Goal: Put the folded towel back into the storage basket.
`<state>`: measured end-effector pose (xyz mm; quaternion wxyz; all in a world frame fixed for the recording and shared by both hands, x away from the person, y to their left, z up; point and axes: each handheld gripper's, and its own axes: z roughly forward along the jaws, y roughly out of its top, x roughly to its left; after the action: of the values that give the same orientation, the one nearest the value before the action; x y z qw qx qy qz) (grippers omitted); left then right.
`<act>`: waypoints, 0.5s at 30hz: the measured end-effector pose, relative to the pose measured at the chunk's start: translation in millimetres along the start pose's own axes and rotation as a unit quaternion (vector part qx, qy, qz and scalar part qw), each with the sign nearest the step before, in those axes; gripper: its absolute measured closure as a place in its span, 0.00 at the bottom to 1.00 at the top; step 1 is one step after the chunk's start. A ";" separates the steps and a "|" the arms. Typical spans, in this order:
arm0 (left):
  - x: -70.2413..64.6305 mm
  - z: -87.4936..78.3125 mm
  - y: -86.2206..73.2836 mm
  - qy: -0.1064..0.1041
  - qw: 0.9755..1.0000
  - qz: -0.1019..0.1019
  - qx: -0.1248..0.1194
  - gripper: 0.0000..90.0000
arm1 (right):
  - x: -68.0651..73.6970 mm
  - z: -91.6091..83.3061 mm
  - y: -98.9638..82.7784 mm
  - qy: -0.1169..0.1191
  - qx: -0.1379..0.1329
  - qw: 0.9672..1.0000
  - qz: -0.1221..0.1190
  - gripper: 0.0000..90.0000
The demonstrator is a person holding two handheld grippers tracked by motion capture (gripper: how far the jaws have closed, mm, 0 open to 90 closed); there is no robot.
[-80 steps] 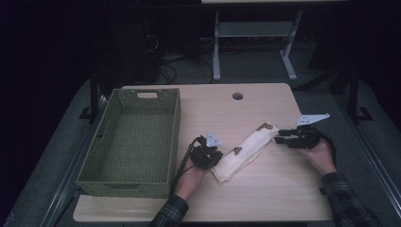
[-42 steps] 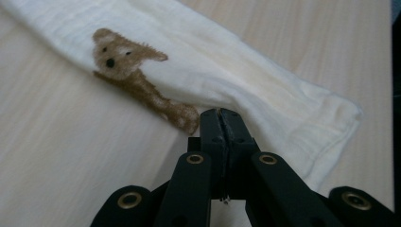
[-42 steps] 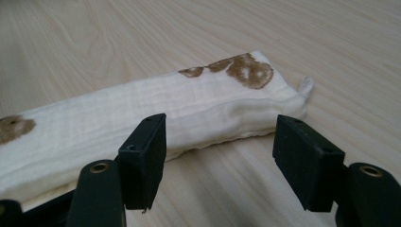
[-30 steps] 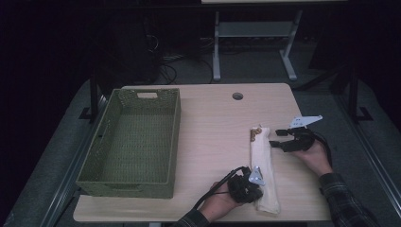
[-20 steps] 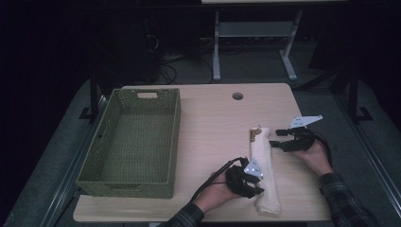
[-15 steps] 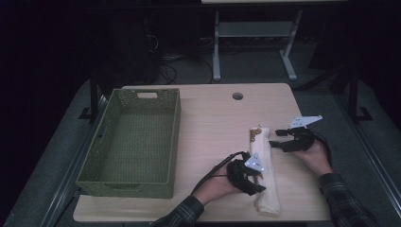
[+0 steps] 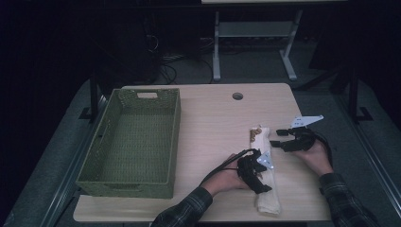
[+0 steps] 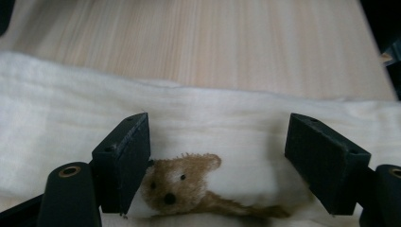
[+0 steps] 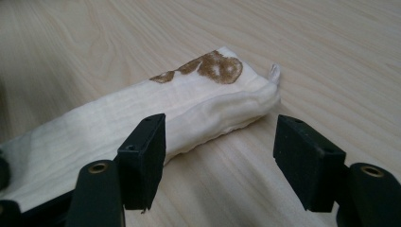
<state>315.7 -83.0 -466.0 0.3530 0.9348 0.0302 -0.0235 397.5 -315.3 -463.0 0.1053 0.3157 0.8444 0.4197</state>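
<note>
You are partway through folding the cream towel, which lies as a long narrow band on the right part of the table, running from near its front edge away from you, well apart from the green woven basket on the left. Your left gripper sits over the middle of the band with its jaws spread; they have just been opening, and the left gripper view shows the cloth with its brown bear print lying loose between the pads, not pinched. Your right gripper rests just beside the far end of the towel, jaws standing apart with nothing between them; in the right gripper view that rolled end lies ahead of the left jaw, untouched.

It looks like you have let go after a fold and are choosing the next hold. The next move calls for closing on one end of the band, cleanly through all layers, then carrying it over towards the other end while the opposite gripper keeps the cloth from sliding
</note>
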 end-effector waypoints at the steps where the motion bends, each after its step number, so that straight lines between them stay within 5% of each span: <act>1: 0.6 0.5 -1.5 -0.001 1.000 0.001 -0.007 0.25 | -0.4 0.0 -0.1 -0.001 0.000 1.000 -0.003 0.39; 8: -0.6 -1.5 -4.0 0.018 1.000 0.016 -0.009 0.37 | 1.0 0.3 0.3 0.002 0.001 1.000 0.000 0.39; 15: -2.3 -3.9 -4.3 0.026 1.000 0.004 -0.016 0.70 | 1.9 1.0 0.9 0.006 -0.001 1.000 -0.006 0.39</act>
<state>313.2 -77.3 -465.8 0.3675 0.9293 0.0357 0.0025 396.9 -313.1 -462.8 0.1029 0.3079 0.8463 0.4223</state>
